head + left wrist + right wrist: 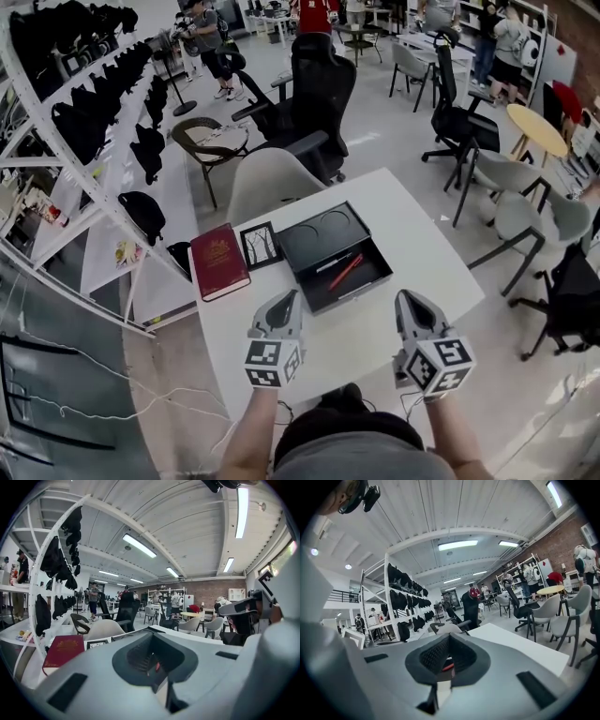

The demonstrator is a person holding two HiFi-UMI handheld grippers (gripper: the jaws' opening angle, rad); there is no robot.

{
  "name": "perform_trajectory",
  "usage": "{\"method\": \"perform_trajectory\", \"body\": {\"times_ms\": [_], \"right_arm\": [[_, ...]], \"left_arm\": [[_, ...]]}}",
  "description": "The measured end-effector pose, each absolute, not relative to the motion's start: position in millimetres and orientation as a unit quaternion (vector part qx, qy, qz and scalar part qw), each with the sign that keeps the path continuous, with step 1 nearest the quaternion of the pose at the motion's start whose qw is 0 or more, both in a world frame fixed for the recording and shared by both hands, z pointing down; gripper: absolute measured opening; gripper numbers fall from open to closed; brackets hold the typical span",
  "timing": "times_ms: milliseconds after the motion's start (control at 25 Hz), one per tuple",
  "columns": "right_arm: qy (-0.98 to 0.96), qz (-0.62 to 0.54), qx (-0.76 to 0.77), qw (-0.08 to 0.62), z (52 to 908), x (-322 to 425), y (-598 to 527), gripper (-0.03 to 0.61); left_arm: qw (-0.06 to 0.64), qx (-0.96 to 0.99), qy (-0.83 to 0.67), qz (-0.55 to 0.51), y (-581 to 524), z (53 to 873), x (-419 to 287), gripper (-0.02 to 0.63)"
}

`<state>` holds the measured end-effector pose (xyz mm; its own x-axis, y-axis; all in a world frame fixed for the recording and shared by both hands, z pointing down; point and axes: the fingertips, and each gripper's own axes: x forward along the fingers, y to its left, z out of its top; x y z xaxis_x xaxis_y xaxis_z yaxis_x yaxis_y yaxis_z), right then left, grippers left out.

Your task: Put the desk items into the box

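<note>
A black box (377,278) lies open in the middle of the white table (427,239), its lid (314,228) folded back flat. A red pen (345,272) and a black pen (332,263) lie inside it. A dark red book (219,261) rests at the table's left edge, and a small black picture frame (260,245) stands between the book and the box. My left gripper (280,307) hovers near the box's front left corner, shut and empty. To the box's front right, my right gripper (411,306) is also shut, with nothing in it. The left gripper view shows the book (63,651) and frame (97,644).
A beige chair (270,183) is tucked at the table's far side, with a black office chair (314,98) behind it. White shelving (94,187) with black bags runs along the left. More chairs and a round yellow table (536,129) stand at the right. People stand far off.
</note>
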<state>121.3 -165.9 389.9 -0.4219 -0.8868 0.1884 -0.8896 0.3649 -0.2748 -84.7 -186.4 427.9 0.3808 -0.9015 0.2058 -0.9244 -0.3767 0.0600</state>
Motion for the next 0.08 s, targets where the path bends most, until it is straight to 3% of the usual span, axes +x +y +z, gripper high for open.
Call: {"method": "perform_trajectory", "body": {"times_ms": [80], "right_arm": [[-0.827, 0.17, 0.536, 0.001, 390.1, 119.3, -168.1, 0.003]], "left_arm": [[0.081, 0.827, -0.552, 0.069, -188.6, 427.9, -86.2, 0.008]]}}
